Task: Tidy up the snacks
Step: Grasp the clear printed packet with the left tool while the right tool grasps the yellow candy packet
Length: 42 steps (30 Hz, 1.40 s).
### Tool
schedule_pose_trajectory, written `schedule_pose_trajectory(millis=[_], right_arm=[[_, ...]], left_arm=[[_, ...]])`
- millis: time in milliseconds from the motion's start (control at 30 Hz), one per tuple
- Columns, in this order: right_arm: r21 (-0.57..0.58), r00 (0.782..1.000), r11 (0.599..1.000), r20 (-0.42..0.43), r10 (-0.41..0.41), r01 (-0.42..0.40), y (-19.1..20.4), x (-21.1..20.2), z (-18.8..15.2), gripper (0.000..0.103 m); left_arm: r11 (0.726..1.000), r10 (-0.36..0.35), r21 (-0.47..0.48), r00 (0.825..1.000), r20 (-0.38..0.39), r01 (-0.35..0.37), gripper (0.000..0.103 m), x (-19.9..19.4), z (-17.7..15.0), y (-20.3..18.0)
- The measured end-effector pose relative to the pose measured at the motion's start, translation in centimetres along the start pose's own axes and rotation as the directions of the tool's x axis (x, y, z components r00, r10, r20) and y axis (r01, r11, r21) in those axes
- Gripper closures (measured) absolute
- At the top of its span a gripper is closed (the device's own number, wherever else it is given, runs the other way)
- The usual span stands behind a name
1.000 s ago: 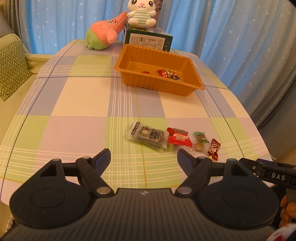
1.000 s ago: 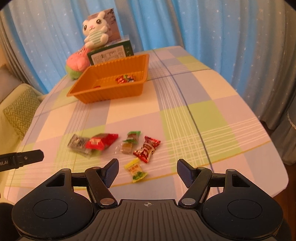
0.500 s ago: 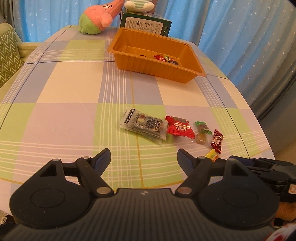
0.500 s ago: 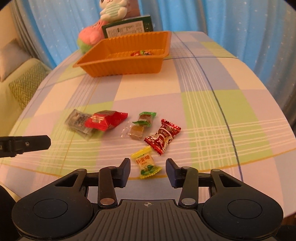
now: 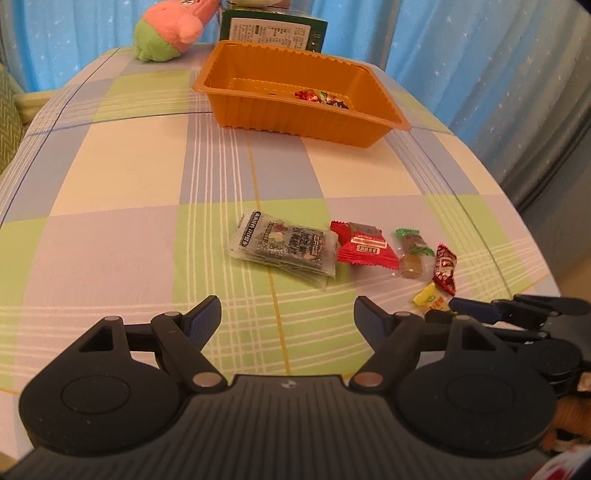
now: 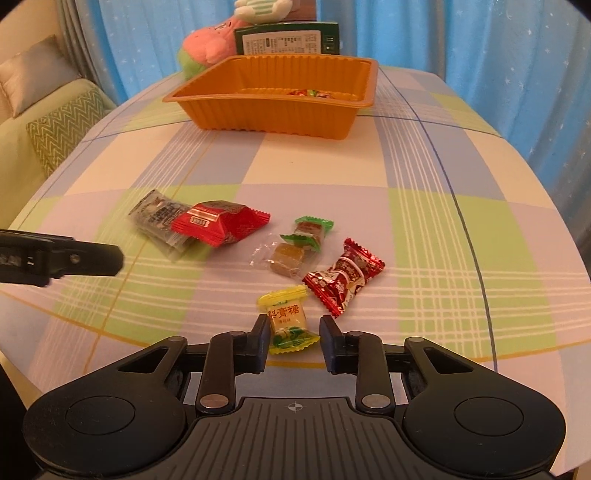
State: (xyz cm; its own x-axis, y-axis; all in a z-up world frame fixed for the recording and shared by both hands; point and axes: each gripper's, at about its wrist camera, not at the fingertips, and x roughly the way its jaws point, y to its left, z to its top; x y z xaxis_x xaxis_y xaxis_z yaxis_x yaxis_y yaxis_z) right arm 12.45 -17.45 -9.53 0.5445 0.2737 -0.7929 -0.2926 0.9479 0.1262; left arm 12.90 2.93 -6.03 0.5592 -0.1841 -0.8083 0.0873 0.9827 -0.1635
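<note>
Glossy ribbed plastic tray [image 6: 273, 110], crinkly shiny candy wrappers [image 6: 343, 282], matt checked tablecloth [image 6: 424, 236]

Pink plush toy [image 5: 170, 27], green box [image 5: 273, 31], blue curtains [image 5: 461, 48]

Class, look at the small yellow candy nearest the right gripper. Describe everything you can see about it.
The yellow candy is a small pillow-shaped sweet in glossy wrapping, yellow at the far end, orange in the middle with red characters, green at the near end, with crimped ends. It lies flat on the checked tablecloth, nearest the table's front edge, just beside the dark red candy. The right gripper has been closing around it; the left finger looks against it, the right shows a small gap.
</note>
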Motion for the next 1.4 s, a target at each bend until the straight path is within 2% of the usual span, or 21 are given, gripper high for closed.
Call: schedule_pose_trajectory(millis=[133,233,333,433,500,567,700,800,867,900,967,1000,1100,1133,1200,1300,1400], right_arm=[[0.015,1.000,1.000,-0.002,0.018,-0.018,0.0,-0.3,0.1,0.074],[0.020,1.000,0.999,-0.003,0.025,-0.025,0.0,-0.4,0.1,0.074],[0.027,1.000,0.999,-0.007,0.025,-0.025,-0.1,-0.2,0.1,0.074],[0.032,1.000,0.999,-0.007,0.027,-0.026,-0.1,-0.2,0.1,0.074],[0.034,1.000,0.999,-0.008,0.027,-0.027,-0.1,-0.2,0.1,0.074],[0.039,1.000,0.999,-0.008,0.030,-0.030,-0.2,-0.2,0.1,0.074],[0.036,1.000,0.999,0.000,0.031,-0.031,-0.3,-0.2,0.1,0.074],[0.024,1.000,0.999,0.003,0.029,-0.029,-0.2,-0.2,0.0,0.074],[0.021,1.000,0.999,0.003,0.028,-0.028,-0.2,-0.3,0.0,0.074],[0.021,1.000,0.999,0.003,0.027,-0.027,-0.2,-0.3,0.0,0.074],[0.023,1.000,0.999,0.006,0.026,-0.026,-0.1,-0.3,-0.1,0.074],[0.027,1.000,0.999,0.007,0.026,-0.026,-0.1,-0.3,-0.1,0.074],[0.037,1.000,0.999,0.012,0.025,-0.025,-0.2,-0.3,-0.1,0.074],[0.038,1.000,0.999,0.014,0.024,-0.025,-0.2,-0.3,-0.1,0.074],[0.037,1.000,0.999,0.015,0.022,-0.022,-0.1,-0.3,-0.1,0.074],[0.033,1.000,0.999,0.018,0.020,-0.021,0.0,-0.3,-0.1,0.074],[0.020,1.000,1.000,0.019,0.014,-0.015,0.2,-0.3,-0.1,0.073]], left_arm=[[0.988,0.016,0.155,1.000,-0.006,-0.015,0.027,1.0,0.8,-0.2],[0.944,0.017,0.330,1.000,-0.013,-0.012,0.027,1.9,1.6,-0.6],[0.859,0.018,0.513,1.000,-0.011,-0.010,0.028,2.6,2.1,-1.3],[0.746,0.030,0.666,0.999,-0.013,-0.014,0.031,3.7,2.4,-2.0],[0.701,0.010,0.713,1.000,-0.028,0.013,0.031,4.3,2.7,-2.1],[0.681,-0.018,0.730,0.998,-0.053,0.051,0.031,5.0,3.2,-2.0],[0.614,-0.058,0.781,0.993,-0.099,0.114,0.032,6.1,3.8,-2.1],[0.575,-0.104,0.800,0.985,-0.135,0.170,0.035,6.9,4.2,-2.0],[0.539,-0.128,0.818,0.979,-0.158,0.202,0.035,7.2,4.5,-2.1],[0.532,-0.135,0.819,0.976,-0.170,0.216,0.035,7.4,4.7,-2.1],[0.543,-0.139,0.802,0.969,-0.205,0.248,0.039,7.6,5.2,-2.1],[0.558,-0.144,0.787,0.964,-0.222,0.264,0.046,7.7,5.4,-2.1],[0.638,-0.139,0.718,0.958,-0.249,0.279,0.056,7.9,5.8,-1.7],[0.670,-0.137,0.689,0.958,-0.253,0.278,0.062,7.8,5.8,-1.6],[0.740,-0.128,0.622,0.961,-0.245,0.257,0.067,7.4,5.6,-1.2],[0.822,-0.106,0.530,0.971,-0.216,0.208,0.068,6.7,4.7,-1.0],[0.884,-0.078,0.442,0.980,-0.183,0.153,0.068,5.7,3.5,-1.0]])
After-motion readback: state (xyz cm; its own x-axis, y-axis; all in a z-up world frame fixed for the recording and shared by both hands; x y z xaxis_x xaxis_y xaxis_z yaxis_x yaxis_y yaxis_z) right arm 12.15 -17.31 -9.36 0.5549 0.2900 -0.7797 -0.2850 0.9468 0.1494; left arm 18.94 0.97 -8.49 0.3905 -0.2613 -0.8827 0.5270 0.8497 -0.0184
